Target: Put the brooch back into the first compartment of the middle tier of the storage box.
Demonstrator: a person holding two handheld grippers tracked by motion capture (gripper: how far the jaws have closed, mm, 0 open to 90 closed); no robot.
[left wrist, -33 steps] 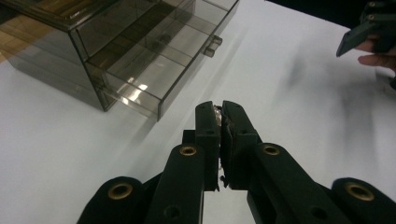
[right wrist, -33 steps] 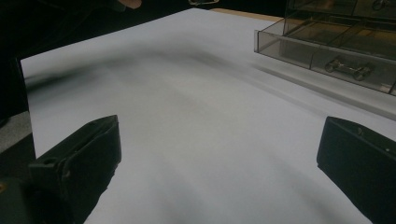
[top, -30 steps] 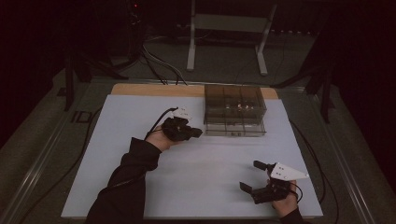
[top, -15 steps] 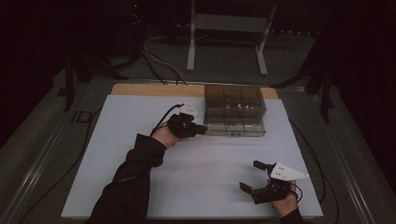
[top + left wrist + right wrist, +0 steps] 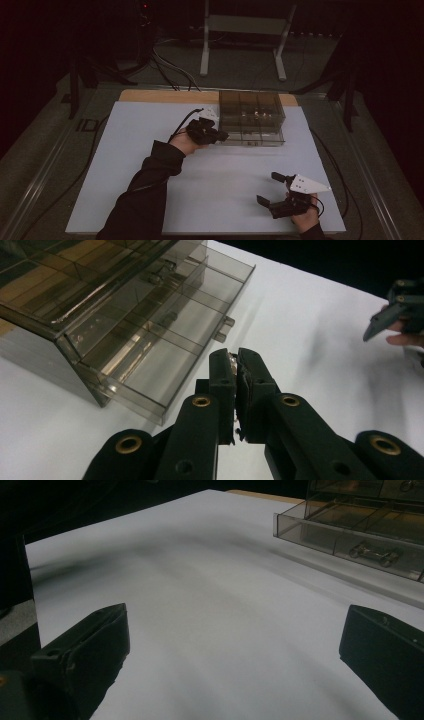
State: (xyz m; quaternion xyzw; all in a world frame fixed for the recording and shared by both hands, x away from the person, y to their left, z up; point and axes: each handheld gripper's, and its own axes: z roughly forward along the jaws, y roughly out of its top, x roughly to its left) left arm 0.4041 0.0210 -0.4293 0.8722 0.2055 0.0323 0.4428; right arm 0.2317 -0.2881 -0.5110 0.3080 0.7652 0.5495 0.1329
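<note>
One small metal part sits clamped in the left gripper, just beside the open drawer; right gripper gapes, well apart.

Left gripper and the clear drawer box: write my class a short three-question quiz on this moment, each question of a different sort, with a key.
1. True or false: the left gripper is shut on a small metal piece.
2. Multiple choice: the right gripper is A) open above the white table sheet, B) shut on a drawer handle, C) inside the drawer box.
3. Fill in: the lowest drawer of the clear drawer box is pulled ____.

Key: 1 true; 2 A; 3 out. In the left gripper view the jaws pinch a small shiny piece just in front of the open drawer; what the piece is cannot be told.
</note>
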